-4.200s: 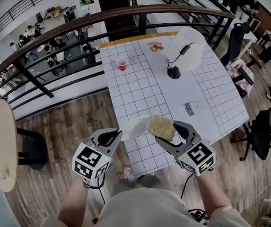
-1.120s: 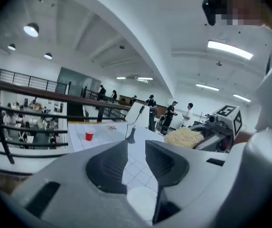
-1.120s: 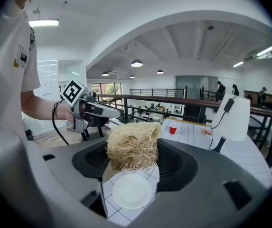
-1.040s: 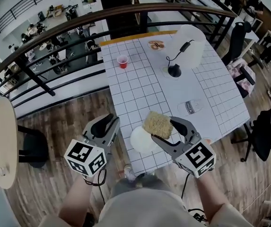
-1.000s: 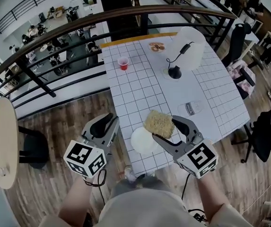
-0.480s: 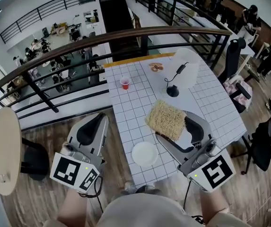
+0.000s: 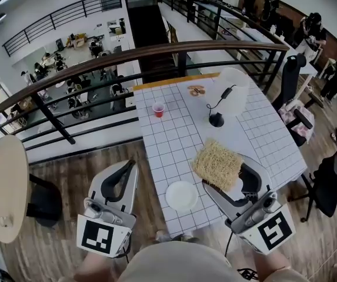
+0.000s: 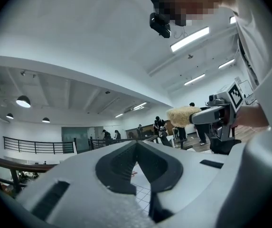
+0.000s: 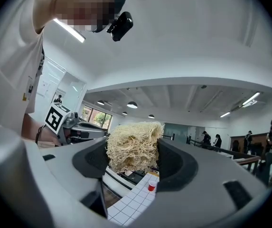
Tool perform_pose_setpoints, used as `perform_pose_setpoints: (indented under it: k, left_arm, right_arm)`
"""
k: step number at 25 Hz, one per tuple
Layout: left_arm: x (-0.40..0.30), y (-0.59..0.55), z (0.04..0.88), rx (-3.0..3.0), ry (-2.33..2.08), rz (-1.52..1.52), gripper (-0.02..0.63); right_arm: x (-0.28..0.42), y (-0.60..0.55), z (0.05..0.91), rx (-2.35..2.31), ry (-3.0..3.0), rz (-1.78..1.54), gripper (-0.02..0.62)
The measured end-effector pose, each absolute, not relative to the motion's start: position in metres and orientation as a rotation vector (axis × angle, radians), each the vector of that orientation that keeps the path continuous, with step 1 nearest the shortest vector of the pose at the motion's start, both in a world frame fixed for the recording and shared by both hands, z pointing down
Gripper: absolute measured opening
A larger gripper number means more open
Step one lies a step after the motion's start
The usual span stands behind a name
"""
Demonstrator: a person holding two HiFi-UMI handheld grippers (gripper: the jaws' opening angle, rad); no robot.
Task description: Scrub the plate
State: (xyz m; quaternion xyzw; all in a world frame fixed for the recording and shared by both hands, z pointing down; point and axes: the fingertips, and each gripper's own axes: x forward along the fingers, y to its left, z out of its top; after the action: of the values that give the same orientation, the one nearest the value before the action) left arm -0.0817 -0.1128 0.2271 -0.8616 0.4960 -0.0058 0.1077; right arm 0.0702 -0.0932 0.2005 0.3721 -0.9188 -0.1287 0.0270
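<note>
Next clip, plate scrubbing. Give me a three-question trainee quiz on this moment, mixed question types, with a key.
1. True or false: the left claw is shut with nothing in it.
2. What does the right claw grip? A. a towel B. a fibrous scrub pad C. a spoon
3. Fill in: the white plate lies on the ____, touched by neither claw.
Key: 1 true; 2 B; 3 table.
</note>
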Motion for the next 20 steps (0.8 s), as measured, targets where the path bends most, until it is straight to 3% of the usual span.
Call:
perform_pose_setpoints:
  k: [20]
  left_arm:
    - [-0.065,-0.103,0.263,-2.635,1.444,-0.153,0.015]
  right_arm:
    - [0.068,-0.074,0.238,1.099,-2.814,-0.254,0.273]
